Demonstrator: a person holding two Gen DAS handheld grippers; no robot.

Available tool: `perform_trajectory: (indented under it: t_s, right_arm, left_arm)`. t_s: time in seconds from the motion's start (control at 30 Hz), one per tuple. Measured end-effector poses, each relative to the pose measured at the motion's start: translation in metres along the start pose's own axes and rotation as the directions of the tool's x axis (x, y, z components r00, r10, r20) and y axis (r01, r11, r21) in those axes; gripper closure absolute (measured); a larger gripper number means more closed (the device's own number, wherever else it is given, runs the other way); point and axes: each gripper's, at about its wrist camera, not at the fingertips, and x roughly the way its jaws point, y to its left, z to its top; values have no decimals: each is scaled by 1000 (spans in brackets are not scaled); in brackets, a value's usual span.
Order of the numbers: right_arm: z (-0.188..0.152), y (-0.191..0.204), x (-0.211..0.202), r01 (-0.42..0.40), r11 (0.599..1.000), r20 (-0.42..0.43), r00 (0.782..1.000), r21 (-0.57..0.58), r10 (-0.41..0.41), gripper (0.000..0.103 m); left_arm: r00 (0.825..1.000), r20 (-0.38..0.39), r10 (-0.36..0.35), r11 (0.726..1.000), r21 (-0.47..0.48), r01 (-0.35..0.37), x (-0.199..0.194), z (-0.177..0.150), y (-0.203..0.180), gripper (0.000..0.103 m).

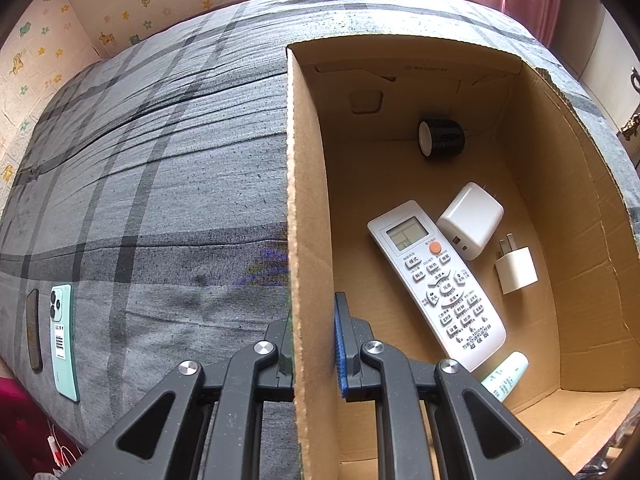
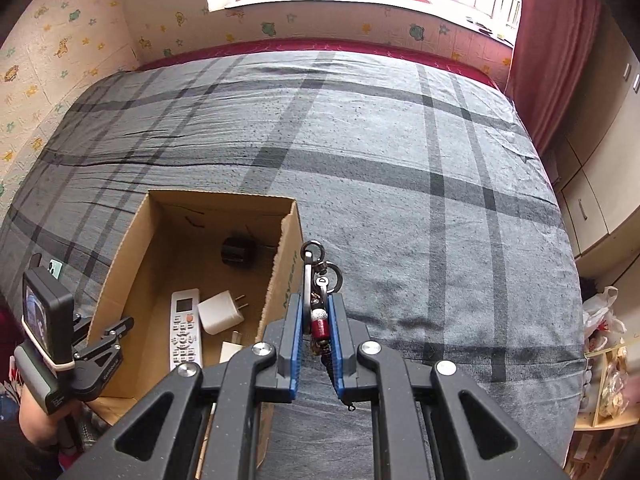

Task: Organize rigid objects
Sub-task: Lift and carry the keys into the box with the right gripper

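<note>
Left gripper [image 1: 314, 344] clenched on cardboard box [image 1: 304, 208] wall, one finger outside, blue-padded finger [image 1: 341, 344] inside. Box rests on grey plaid bedspread [image 1: 152, 184]. Inside box: white remote [image 1: 436, 284] at 3 o'clock of gripper, large white charger [image 1: 472, 220] touching its upper end, small white plug [image 1: 516, 270] beside it, black tape roll [image 1: 442, 138] at 1 o'clock near far wall, tube [image 1: 506, 376] at near corner. Green phone [image 1: 63, 340] outside box at 9 o'clock. Right gripper [image 2: 316, 332] grasping keychain [image 2: 318, 304], raised above bedspread just right of box.
</note>
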Motion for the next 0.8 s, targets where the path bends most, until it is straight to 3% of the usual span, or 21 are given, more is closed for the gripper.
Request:
perform_trajectory:
  t_s: [0.4,0.8]
  right_arm:
    - [9,58,3,-85,993,-2,996,-82,85,91]
    - [-9,105,40,-139,982,-83,988,-125,130,91]
  left_arm:
    - [1000,-1,-1,1000,-1,1,2,0,0,89]
    - [1000,0,-1,1000,0,1,2,0,0,89]
